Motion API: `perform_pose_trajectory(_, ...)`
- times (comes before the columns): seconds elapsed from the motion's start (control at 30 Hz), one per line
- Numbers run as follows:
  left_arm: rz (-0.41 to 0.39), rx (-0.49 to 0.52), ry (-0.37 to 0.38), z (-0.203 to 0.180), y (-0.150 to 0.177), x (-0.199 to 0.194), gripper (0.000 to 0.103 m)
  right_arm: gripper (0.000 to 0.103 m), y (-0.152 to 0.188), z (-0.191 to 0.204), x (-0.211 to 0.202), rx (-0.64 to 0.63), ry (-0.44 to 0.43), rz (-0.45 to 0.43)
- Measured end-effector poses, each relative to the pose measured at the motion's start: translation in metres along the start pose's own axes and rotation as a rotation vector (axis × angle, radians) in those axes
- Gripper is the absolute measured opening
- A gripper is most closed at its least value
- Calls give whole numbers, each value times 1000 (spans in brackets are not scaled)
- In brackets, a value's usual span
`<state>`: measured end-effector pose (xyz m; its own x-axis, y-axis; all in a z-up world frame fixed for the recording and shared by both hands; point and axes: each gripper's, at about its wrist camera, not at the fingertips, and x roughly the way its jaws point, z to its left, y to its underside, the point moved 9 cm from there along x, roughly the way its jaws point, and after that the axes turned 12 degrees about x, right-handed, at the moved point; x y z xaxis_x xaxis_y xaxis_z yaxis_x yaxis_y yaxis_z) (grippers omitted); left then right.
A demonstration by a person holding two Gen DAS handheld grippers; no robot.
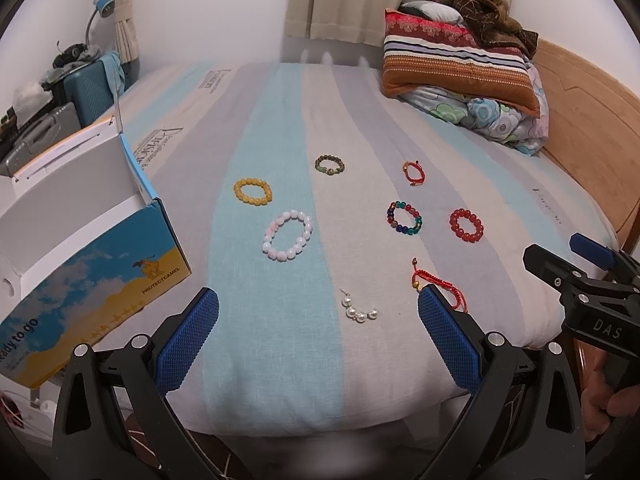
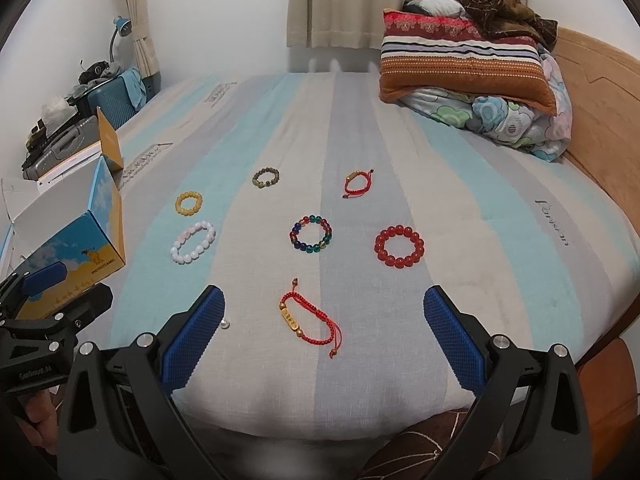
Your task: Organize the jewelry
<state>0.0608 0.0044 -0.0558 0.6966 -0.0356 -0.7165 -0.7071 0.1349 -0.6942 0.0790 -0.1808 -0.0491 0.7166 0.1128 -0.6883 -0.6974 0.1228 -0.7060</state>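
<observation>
Striped blue-and-grey bedsheet [image 2: 360, 120] carries eight bracelets across the bed's middle, among them a red beaded bracelet [image 2: 399, 246] and a red cord bracelet with gold charm [image 2: 310, 322] near the front edge. Left claw [image 1: 318, 320] and right claw [image 2: 324, 320] both gape wide, holding nothing, above that edge.

I see a bed [image 2: 360, 120] under a striped sheet, its wooden headboard [image 2: 600, 92] along the right edge, beige curtains [image 2: 340, 0] on the white wall, suitcases [image 1: 92, 88] at the far-left corner.
</observation>
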Motion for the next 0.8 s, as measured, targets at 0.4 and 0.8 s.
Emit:
perform_pose_trajectory(0.4,9,5,2,1,-2,1,97,96,0,-1,1,-4,-12,9)
perform_pose_trajectory(0.8,12,6,-37,3,0,0,97,96,0,0,-2,-1,-26,2)
